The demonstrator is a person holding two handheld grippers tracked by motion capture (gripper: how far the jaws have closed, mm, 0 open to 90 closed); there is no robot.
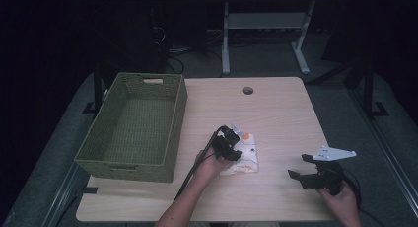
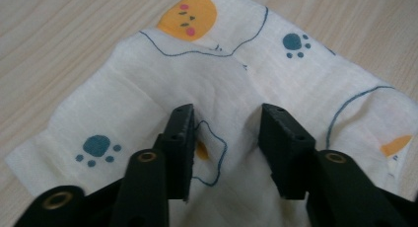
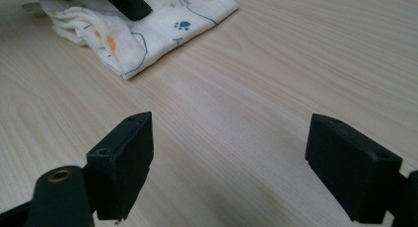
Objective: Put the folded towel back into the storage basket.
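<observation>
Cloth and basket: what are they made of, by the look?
Cloth: soft, thin woven cotton or muslin, matte; it creases and shows a fine weave under printed paws and faces. Basket: green woven fibre, maybe paper rope or wicker, matte; ribbed weave on its walls.

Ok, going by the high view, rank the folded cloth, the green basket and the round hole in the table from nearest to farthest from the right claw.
1. Folded cloth: left of the right claw, mid-table, under the left claw.
2. Round hole: farther off, near the table's far edge.
3. Green basket: farthest, along the table's left side.
</observation>
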